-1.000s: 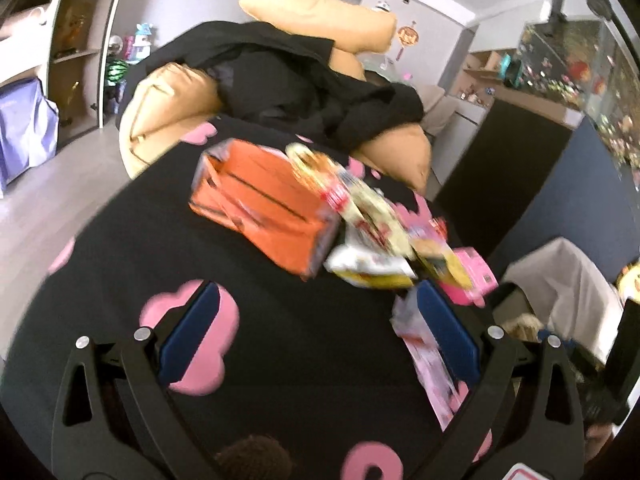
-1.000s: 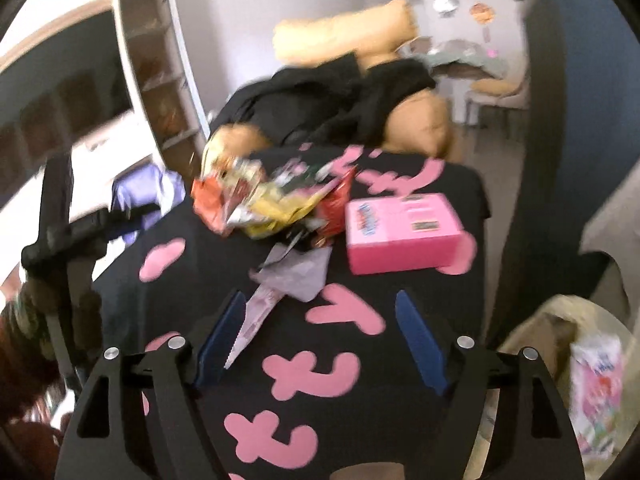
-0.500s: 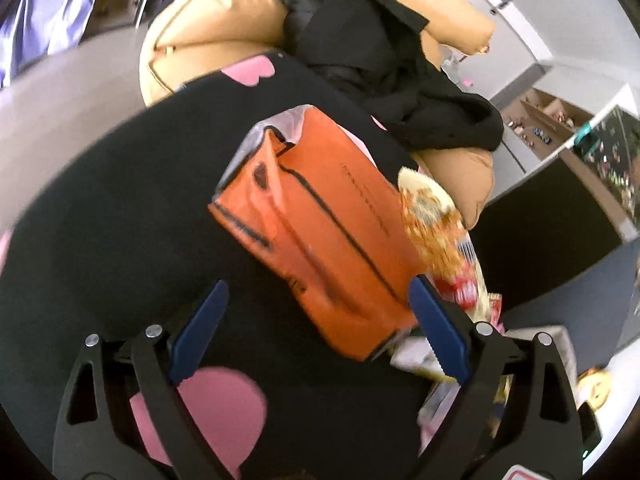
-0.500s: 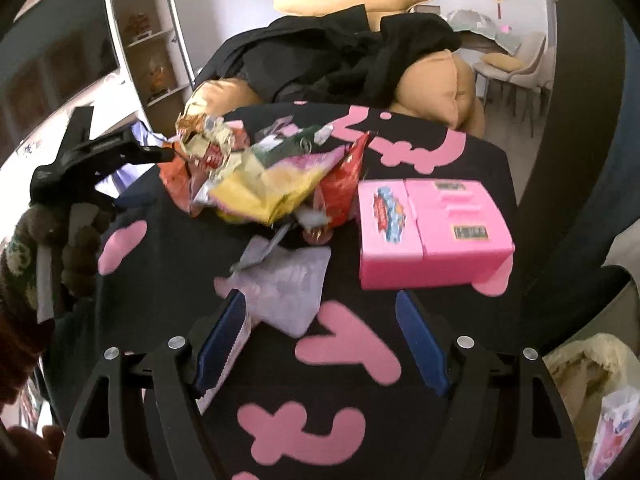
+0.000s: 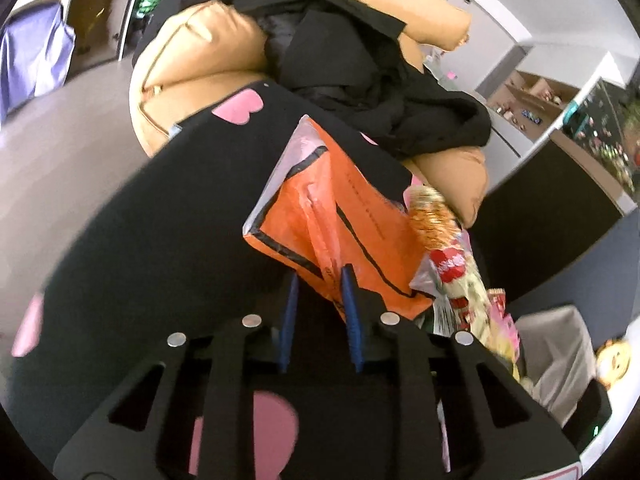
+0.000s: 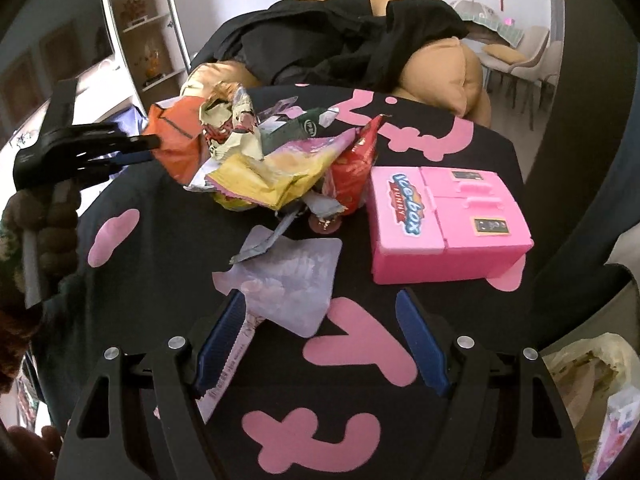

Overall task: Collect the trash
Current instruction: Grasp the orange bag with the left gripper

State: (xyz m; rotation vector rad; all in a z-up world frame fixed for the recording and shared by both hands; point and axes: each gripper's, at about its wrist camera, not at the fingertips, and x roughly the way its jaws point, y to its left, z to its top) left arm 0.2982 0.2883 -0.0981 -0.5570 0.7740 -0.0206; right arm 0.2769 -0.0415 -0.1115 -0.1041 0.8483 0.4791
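My left gripper (image 5: 318,280) has just been closing and now pinches the orange bag (image 5: 340,220) left of the wrapper pile (image 6: 272,168), my right gripper (image 6: 320,320) spread over the pale pouch (image 6: 292,280) below it; nearly all wrappers remain uncollected

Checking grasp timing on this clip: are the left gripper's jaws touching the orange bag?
Touching. In the left wrist view the left gripper has just been closing, and its blue jaws pinch the near edge of the orange bag between them.
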